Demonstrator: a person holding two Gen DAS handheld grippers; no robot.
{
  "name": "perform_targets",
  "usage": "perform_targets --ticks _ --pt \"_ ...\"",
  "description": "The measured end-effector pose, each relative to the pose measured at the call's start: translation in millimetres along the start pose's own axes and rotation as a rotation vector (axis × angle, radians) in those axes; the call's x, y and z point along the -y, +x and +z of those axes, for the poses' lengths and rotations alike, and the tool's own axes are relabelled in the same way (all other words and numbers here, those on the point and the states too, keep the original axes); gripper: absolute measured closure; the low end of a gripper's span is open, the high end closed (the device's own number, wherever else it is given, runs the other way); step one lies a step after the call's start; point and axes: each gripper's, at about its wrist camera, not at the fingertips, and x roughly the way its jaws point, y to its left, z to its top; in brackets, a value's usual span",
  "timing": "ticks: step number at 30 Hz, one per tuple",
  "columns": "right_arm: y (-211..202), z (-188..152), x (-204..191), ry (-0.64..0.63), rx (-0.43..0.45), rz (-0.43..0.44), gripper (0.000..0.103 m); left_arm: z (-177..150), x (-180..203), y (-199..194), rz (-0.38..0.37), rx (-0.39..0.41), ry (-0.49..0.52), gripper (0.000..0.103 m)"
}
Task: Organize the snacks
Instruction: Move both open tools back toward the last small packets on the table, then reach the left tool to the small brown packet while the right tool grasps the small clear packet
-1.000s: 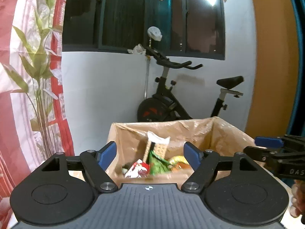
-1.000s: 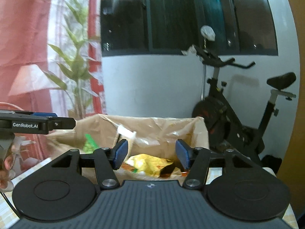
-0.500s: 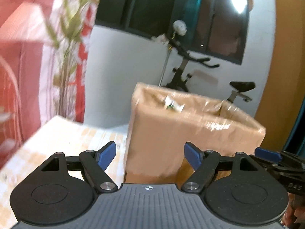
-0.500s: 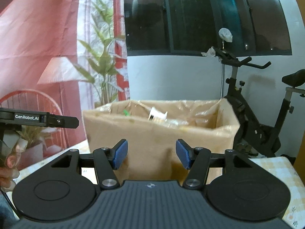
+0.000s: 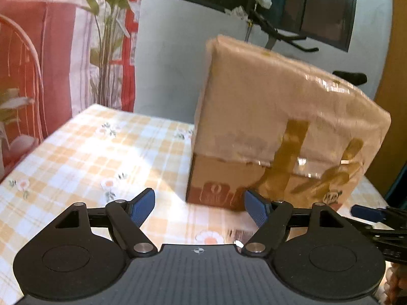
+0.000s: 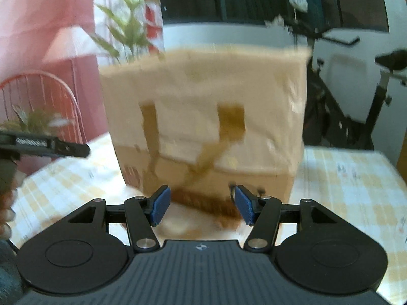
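Cardboard box (image 5: 279, 117) of snacks stands toward the counter's (image 5: 96, 152) far edge, and with left claw (image 5: 199, 209) and right claw (image 6: 199, 208) both apart and empty, a low approach could shove it off.

Exercise bike (image 6: 356, 96) by wall; checked tablecloth (image 5: 101, 157); plant (image 5: 106, 38); red chair (image 6: 38, 101).

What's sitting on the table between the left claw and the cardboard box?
Nothing: in the left wrist view, only bare checked tablecloth lies between the open left claw and the cardboard box.
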Motion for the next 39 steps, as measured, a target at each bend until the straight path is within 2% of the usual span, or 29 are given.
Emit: perform_targets --ticks 6,14,18,26,33,39 --pt "29 -18 13 0.013 -0.108 -0.023 0.044 -9 6 7 -0.013 -0.038 0.027 0.024" --pt "56 -15 19 -0.035 -0.153 -0.034 0.044 -17 11 10 -0.021 -0.068 0.044 0.024" --pt "75 -20 22 -0.040 -0.242 -0.042 0.043 -17 9 9 -0.017 -0.065 0.037 0.024" --pt "54 -17 15 0.053 -0.274 0.077 0.044 -20 9 13 -0.027 -0.085 0.030 0.025" --pt "63 -1 10 -0.091 -0.209 0.019 0.045 -20 7 13 -0.021 -0.094 0.018 0.025" --pt "83 -14 9 -0.195 -0.242 0.031 0.047 -22 8 17 -0.026 -0.116 0.018 0.026"
